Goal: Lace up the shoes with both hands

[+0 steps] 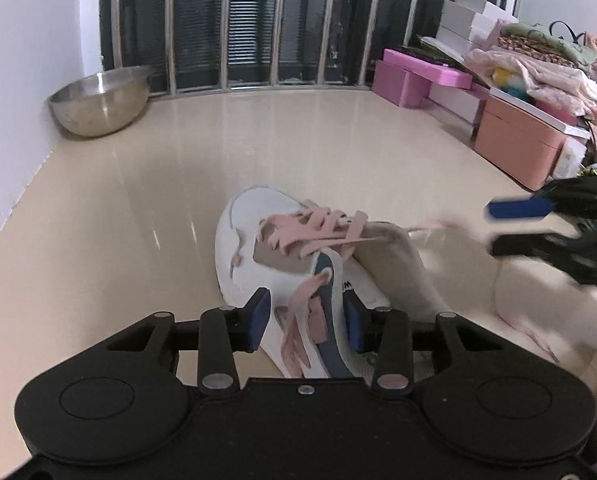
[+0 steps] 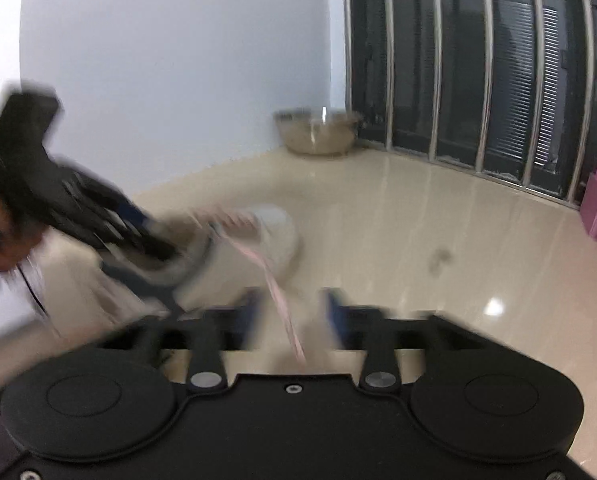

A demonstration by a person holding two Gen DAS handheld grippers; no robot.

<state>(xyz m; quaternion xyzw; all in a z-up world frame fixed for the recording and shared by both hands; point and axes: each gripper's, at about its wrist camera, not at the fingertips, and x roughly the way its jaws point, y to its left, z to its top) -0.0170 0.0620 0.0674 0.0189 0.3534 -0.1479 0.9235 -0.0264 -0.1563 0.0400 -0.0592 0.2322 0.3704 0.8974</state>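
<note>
- Low centre of the left wrist view, the left gripper (image 1: 308, 322) straddles the white shoe's (image 1: 258, 256) navy collar strip (image 1: 330, 320) and a pink lace (image 1: 302, 304); whether its pads press them I cannot tell.
- At right, the right gripper (image 1: 494, 228) is blurred, jaws apart, apparently empty.
- Far upper left stands a steel bowl (image 1: 98, 104).
</note>
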